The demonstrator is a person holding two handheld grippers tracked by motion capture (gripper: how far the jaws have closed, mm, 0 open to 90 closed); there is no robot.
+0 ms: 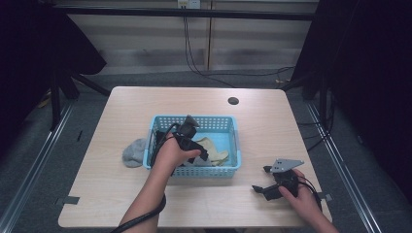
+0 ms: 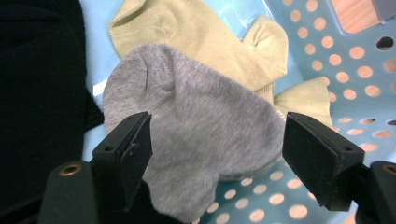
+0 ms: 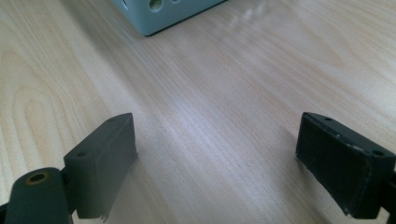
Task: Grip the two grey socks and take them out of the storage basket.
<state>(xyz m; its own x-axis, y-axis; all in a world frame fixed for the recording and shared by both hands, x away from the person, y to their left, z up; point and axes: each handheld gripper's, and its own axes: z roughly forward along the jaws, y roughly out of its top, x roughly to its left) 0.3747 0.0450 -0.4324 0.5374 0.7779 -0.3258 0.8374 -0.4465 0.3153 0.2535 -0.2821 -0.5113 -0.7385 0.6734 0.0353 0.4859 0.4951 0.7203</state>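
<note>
— Where's the left hand [image 1: 171, 154] at?

— Reaching forward over the near wall of the blue basket [image 1: 233, 127], forearm angled up from the bottom edge of the table [image 1: 262, 116], cable looping off the wrist. The left gripper [image 1: 201, 156] points down into the basket.

— Holding anything?

— No. From the left gripper view its jaws stand wide apart, either side of a grey sock [image 2: 196, 135] that lies on the basket floor. The sock sits between the pads without either one pressing it. Under it are pale yellow-green socks [image 2: 201, 37], and a black cloth [image 2: 37, 93] lies at the left.

— And the other sock I see from above?

— A second grey sock [image 1: 133, 152] lies on the table, touching the basket's left wall from outside.

— The right hand [image 1: 303, 196]?

— Resting low near the table's front right corner, well apart from the basket. The right gripper [image 1: 260, 179] points left across the wood, grey plate on top. Its jaws are spread wide over bare tabletop, with a basket corner [image 3: 163, 14] ahead.
</note>
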